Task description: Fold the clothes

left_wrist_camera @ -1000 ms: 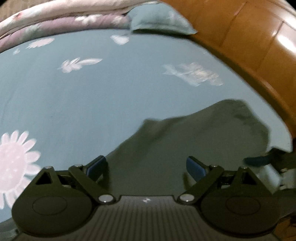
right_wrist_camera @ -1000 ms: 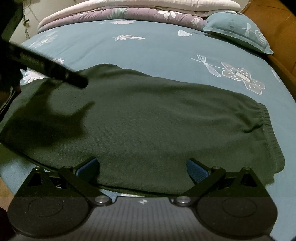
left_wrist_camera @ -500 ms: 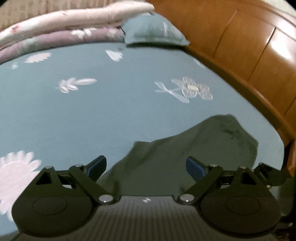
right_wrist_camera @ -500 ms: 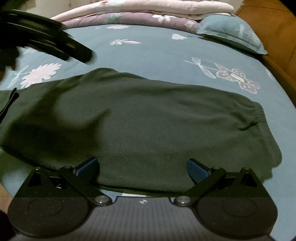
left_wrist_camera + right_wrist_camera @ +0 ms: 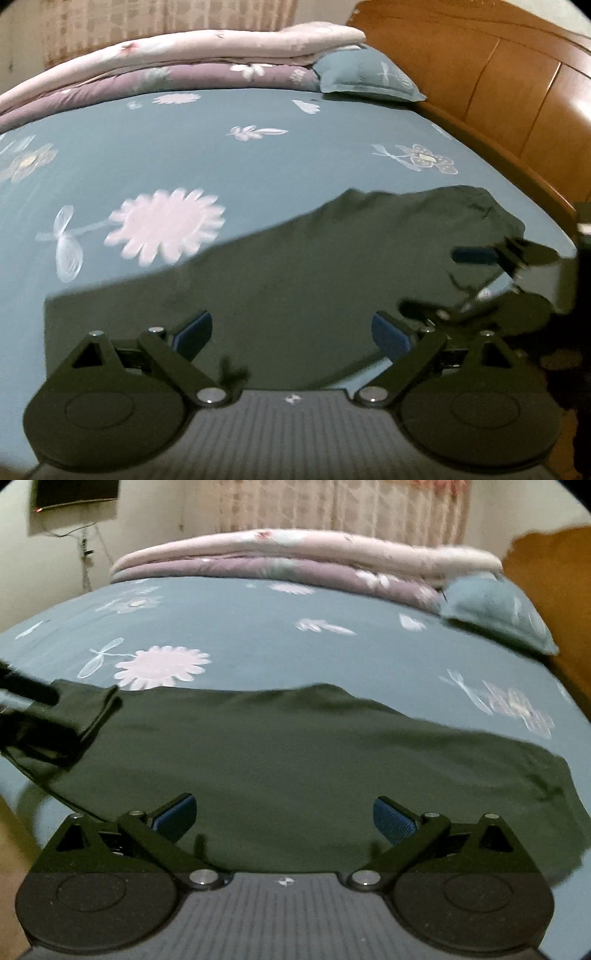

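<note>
Both my claws, left [image 5: 291, 332] and right [image 5: 284, 812], hover spread apart, empty, over the dark green garment [image 5: 295, 760] lying flat on the bedsheet [image 5: 258, 627]. Pinching sheet with cloth, I judge, would drag the fold crooked.

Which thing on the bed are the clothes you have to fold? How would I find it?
Start at the big bed with the blue-green flowered sheet. Along its near edge, just in front of both open tongs, lies the dark green garment, spread out flat. It is the only plain, dark thing there: the sheet, the pillow and the pink and purple quilts at the far side are pale or flowered.
</note>
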